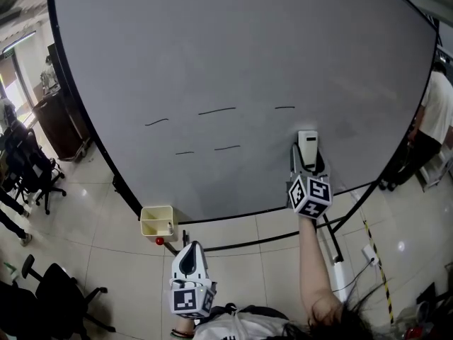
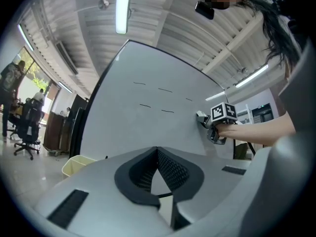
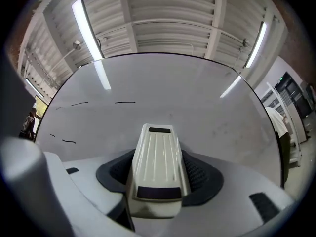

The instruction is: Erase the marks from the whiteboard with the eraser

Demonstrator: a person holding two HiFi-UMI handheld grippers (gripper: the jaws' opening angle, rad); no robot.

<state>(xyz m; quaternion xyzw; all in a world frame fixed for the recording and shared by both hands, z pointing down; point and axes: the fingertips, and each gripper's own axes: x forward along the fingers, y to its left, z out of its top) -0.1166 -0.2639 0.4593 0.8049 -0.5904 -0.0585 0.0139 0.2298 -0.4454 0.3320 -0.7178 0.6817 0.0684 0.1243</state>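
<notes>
While the right tongs (image 1: 305, 166) clamp their textured black pads on the sides of a cream, ribbed plastic eraser (image 1: 307, 146), its long wedge-shaped body lies against the smooth, matte grey-white whiteboard (image 1: 241, 48), below and right of five thin black marker strokes (image 1: 216, 110). The left tongs (image 2: 157, 157) hang well apart from the board, their dimpled dark pads closed tip to tip on nothing.

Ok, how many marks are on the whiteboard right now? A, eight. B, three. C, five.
C: the whiteboard shows five short dark marks, three in an upper row and two below it, with the eraser off to their right.
</notes>
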